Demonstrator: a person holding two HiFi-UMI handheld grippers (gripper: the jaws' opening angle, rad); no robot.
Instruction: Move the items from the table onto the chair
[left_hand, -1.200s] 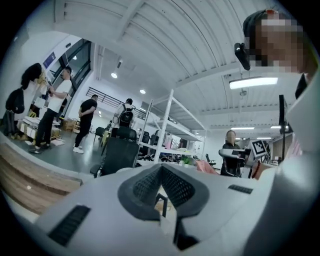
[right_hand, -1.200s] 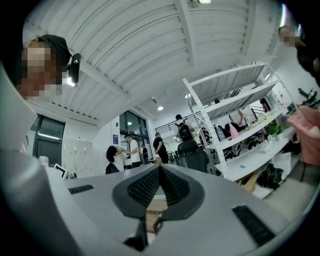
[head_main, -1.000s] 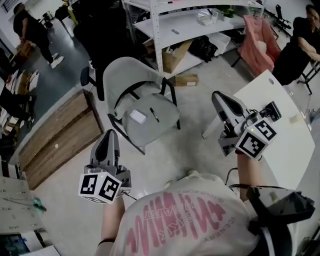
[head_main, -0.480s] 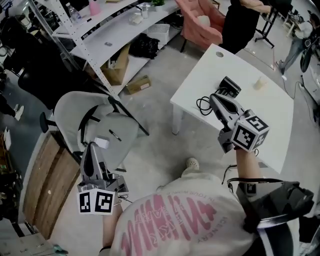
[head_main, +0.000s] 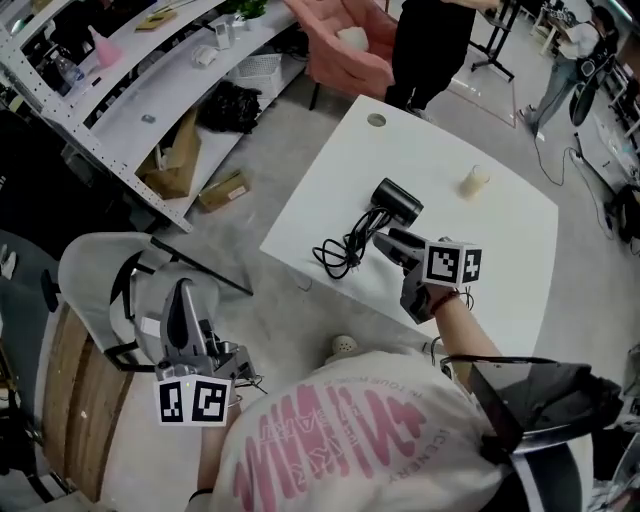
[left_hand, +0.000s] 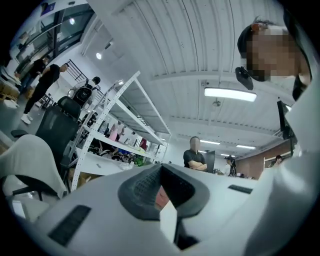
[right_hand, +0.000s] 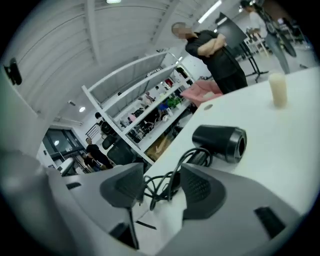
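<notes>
My right tongs (right_hand: 158, 181) have just been opening, cord (head_main: 340, 252) between them, ungripped; left tongs (left_hand: 161, 186) closed, empty. Dryer (head_main: 397, 200) and candle (head_main: 473, 181) await moving off the surface (head_main: 500, 260).

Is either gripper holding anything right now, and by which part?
Nothing is held. The right gripper has just been opening its jaws; the black hair dryer's coiled cord lies ahead, ungripped. The left gripper is shut and empty.

Bright, even light from ceiling tubes (left_hand: 230, 94); white table (head_main: 510, 230) slightly glares. Gripper views bulge, corners black, foreground blurred.
</notes>
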